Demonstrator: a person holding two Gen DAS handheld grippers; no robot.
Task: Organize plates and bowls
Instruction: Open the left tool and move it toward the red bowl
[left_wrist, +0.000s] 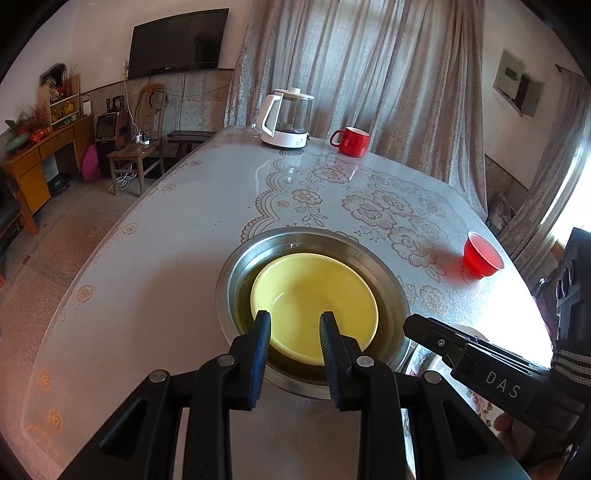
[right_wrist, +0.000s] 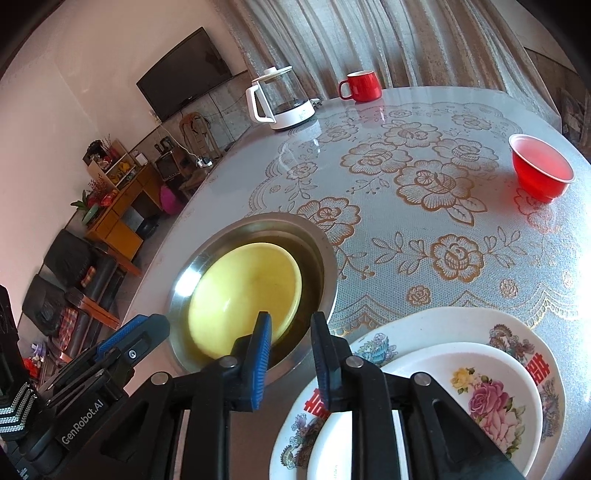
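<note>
Both my grippers, left gripper (left_wrist: 295, 325) and right gripper (right_wrist: 290, 328), stood slightly parted, grasping nothing. Yellow bowl (left_wrist: 314, 306) sat tilted inside steel basin (left_wrist: 236, 266); careless grab risked it sliding. Stacked plates (right_wrist: 443, 325) close beside basin, collision possible.

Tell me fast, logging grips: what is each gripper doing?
Left gripper: open, empty, over the yellow bowl.
Right gripper: open, empty.
</note>
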